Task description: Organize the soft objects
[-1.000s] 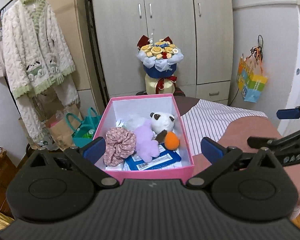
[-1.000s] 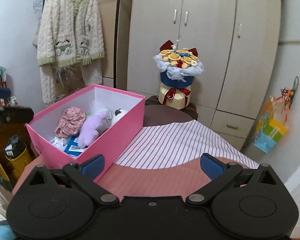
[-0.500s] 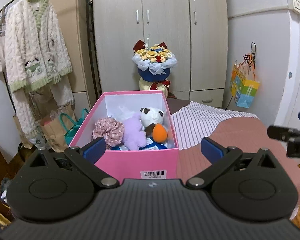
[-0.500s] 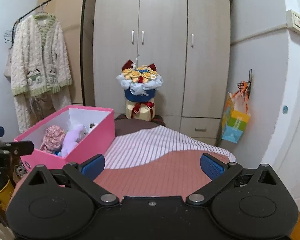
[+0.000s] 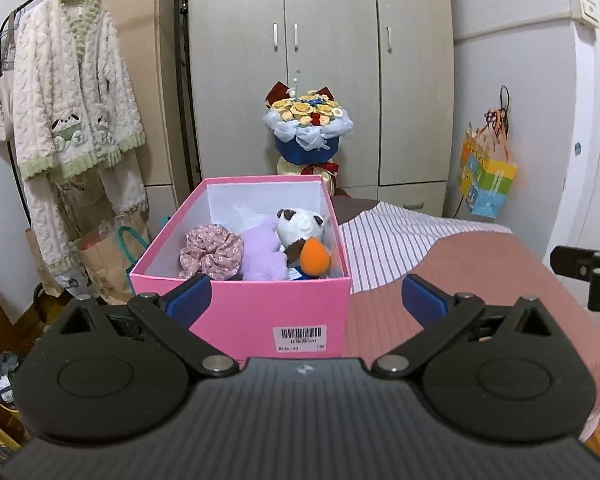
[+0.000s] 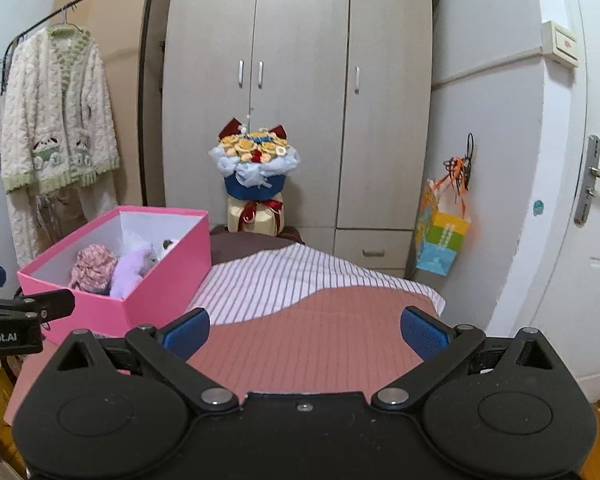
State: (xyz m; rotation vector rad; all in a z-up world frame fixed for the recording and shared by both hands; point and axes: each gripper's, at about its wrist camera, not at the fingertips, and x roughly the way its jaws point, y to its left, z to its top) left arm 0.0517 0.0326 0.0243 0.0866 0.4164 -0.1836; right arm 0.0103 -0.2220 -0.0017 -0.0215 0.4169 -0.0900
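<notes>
Left wrist view: left gripper (image 5: 306,300) wide open, empty, before the pink box (image 5: 260,312) at frame centre holding soft toys (image 5: 260,254). Right gripper (image 6: 305,334) likewise wide open, empty.

Ahead of the left gripper (image 5: 306,300) stands one pink box (image 5: 256,312) holding four soft things: one floral scrunchie (image 5: 211,251), one purple plush (image 5: 262,254), one panda plush (image 5: 300,225), one orange ball (image 5: 315,258). Beyond it are one bouquet (image 5: 307,128) and one hanging paper bag (image 5: 486,180).
</notes>
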